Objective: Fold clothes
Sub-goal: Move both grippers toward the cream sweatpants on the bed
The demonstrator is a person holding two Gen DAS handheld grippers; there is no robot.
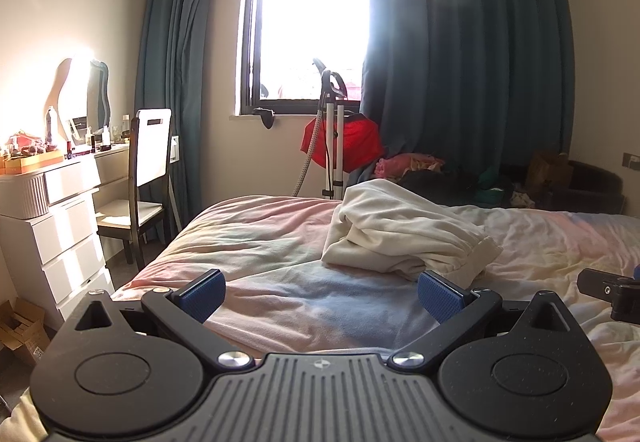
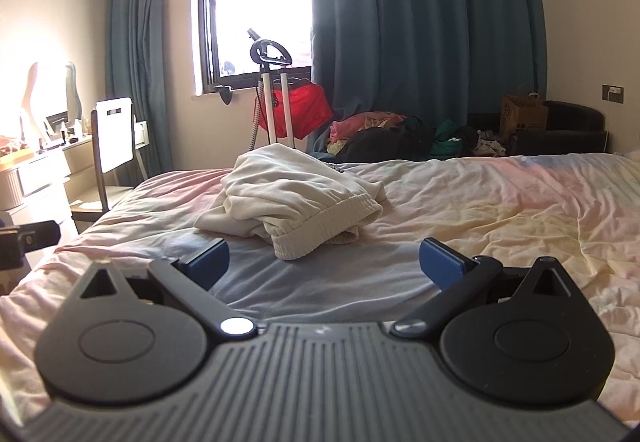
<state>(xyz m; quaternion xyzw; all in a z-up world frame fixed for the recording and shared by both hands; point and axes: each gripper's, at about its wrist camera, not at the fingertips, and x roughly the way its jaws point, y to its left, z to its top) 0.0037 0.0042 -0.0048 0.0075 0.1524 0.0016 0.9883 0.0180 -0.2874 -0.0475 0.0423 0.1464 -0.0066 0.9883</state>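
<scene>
A cream-white garment [image 1: 404,230] lies bunched in a loose heap on the bed, its elastic cuff or waistband facing me; it also shows in the right wrist view [image 2: 296,198]. My left gripper [image 1: 320,296] is open and empty, hovering low over the sheet just short of the heap. My right gripper [image 2: 324,262] is open and empty, also just short of the heap. The right gripper's tip shows at the right edge of the left wrist view [image 1: 612,292], and the left gripper's tip at the left edge of the right wrist view [image 2: 28,242].
The bed [image 2: 500,210] has a rumpled pastel sheet. A white dresser [image 1: 52,226] and chair [image 1: 148,170] stand to the left. A garment steamer with red cloth [image 1: 340,138] and a pile of clothes [image 2: 400,134] sit beyond the bed, below the window.
</scene>
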